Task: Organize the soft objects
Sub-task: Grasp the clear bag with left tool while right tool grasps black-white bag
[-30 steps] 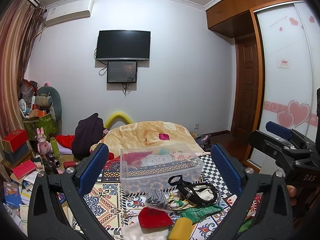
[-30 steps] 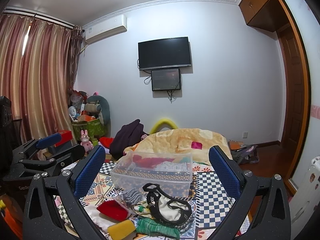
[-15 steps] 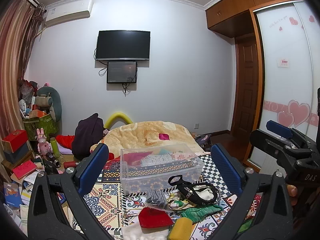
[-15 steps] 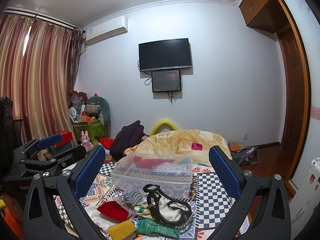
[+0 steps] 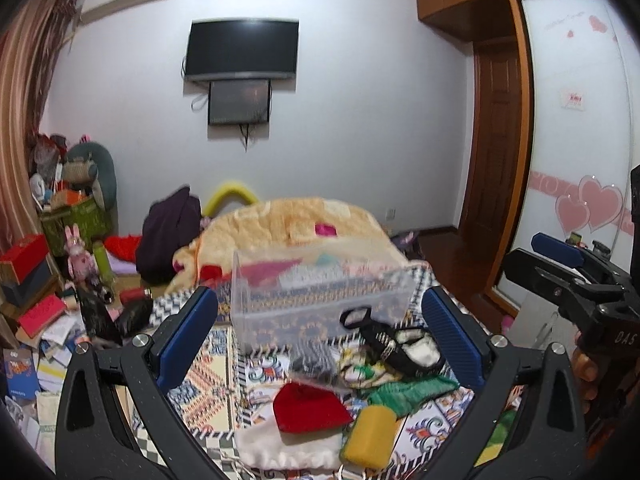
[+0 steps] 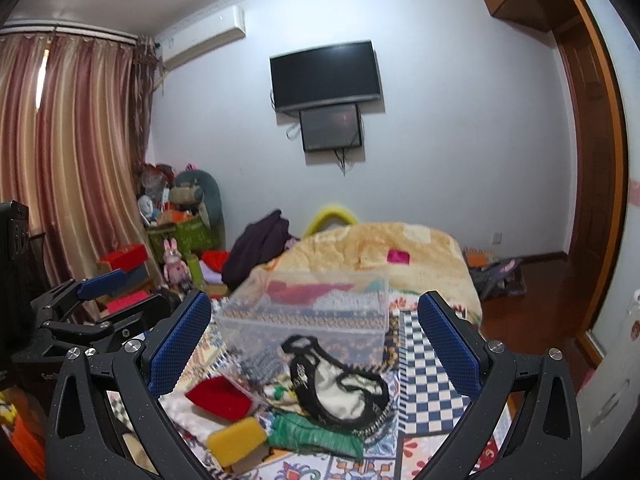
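A clear plastic box (image 5: 320,300) (image 6: 308,320) holding some folded cloth sits on the patterned bedspread. In front of it lies a pile of soft things: a red piece (image 5: 308,406) (image 6: 220,398), a yellow sponge (image 5: 368,440) (image 6: 236,442), green cloth (image 5: 412,388) (image 6: 316,434), a white pouch (image 5: 288,446), a black-and-white pouch (image 5: 400,346) (image 6: 340,388) and a grey knit item (image 5: 312,362). My left gripper (image 5: 320,340) is open and empty above the pile. My right gripper (image 6: 314,344) is open and empty above it too.
A rumpled yellow blanket (image 5: 288,224) and dark clothing (image 5: 168,232) lie behind the box. Boxes, toys and papers (image 5: 48,304) crowd the floor at left. A wooden door (image 5: 492,152) and a wardrobe (image 5: 580,120) stand at right. A TV (image 6: 324,76) hangs on the wall.
Both grippers have tipped down and moved a little closer to the pile; the pile and box sit higher in both views. Both stay open and empty.
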